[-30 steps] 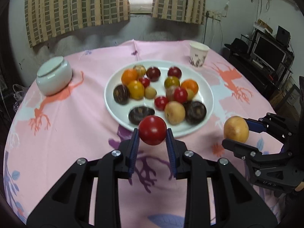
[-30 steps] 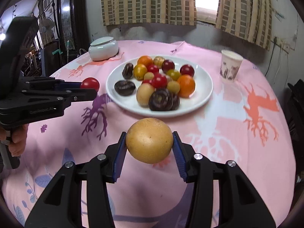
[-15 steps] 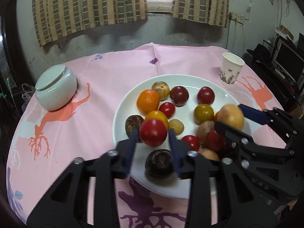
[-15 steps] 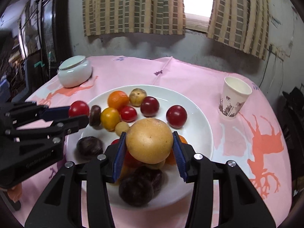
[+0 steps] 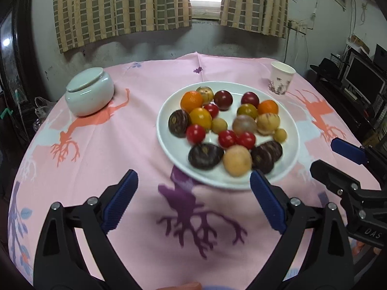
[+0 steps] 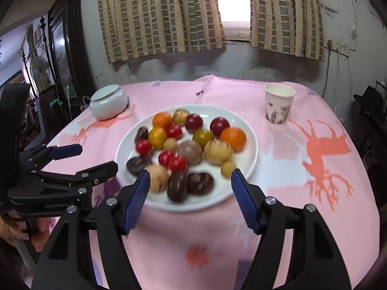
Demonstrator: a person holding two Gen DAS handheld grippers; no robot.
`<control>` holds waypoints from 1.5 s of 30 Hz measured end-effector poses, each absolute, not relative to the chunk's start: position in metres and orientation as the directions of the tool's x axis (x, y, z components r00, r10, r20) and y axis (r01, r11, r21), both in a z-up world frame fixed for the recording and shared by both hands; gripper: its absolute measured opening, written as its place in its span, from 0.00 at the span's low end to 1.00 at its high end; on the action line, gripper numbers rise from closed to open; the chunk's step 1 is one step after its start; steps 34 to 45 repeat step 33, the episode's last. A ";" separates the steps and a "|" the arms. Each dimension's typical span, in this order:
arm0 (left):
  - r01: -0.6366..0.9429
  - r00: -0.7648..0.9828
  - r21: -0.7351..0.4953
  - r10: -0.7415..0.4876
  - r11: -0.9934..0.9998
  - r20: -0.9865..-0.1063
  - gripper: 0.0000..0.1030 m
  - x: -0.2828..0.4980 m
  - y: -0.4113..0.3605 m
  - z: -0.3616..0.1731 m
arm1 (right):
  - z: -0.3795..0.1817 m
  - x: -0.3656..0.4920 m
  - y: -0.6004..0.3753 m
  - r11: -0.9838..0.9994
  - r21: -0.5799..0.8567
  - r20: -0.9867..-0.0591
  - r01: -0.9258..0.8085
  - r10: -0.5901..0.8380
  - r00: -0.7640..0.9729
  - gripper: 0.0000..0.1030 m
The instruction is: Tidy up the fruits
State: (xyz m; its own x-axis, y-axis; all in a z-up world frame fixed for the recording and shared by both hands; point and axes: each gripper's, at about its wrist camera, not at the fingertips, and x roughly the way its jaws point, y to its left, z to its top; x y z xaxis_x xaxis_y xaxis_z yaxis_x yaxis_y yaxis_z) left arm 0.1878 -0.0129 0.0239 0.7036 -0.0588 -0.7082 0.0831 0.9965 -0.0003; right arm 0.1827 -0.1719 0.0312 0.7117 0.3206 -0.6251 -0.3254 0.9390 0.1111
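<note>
A white plate (image 5: 293, 130) on the pink tablecloth (image 5: 116, 145) holds all the fruits (image 5: 235, 160) (red, orange, dark); left gripper (image 5: 193, 200) and right gripper (image 6: 189, 193) jaws opening, empty.

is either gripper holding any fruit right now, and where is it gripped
Nothing is held. The left gripper and right gripper both have jaws opening with nothing between the pads; all the fruit lies on the round white plate.
</note>
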 end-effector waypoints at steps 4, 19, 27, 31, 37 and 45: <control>0.112 0.714 0.007 -0.076 0.994 -0.696 0.96 0.144 -0.016 0.028 | 0.034 0.142 -0.175 0.942 0.089 -0.619 -0.324 0.307 0.723 0.77; 0.078 0.760 -0.038 -0.084 0.996 -0.644 0.98 0.057 -0.008 0.036 | 0.026 0.069 -0.187 0.962 0.118 -0.609 -0.247 0.266 0.747 0.99; 0.075 0.745 -0.015 -0.066 0.997 -0.663 0.98 0.061 -0.007 0.027 | 0.014 0.067 -0.189 0.960 0.140 -0.615 -0.242 0.276 0.739 0.99; 0.035 0.744 -0.007 -0.031 0.999 -0.667 0.98 0.063 -0.003 0.023 | 0.006 0.068 -0.187 0.960 0.134 -0.630 -0.246 0.275 0.727 0.99; 0.011 0.750 0.007 -0.004 1.000 -0.662 0.98 0.064 0.000 0.019 | 0.003 0.069 -0.185 0.960 0.128 -0.637 -0.250 0.273 0.721 0.99; 0.011 0.750 0.007 -0.004 1.000 -0.662 0.98 0.064 0.000 0.019 | 0.003 0.069 -0.185 0.960 0.128 -0.637 -0.250 0.273 0.721 0.99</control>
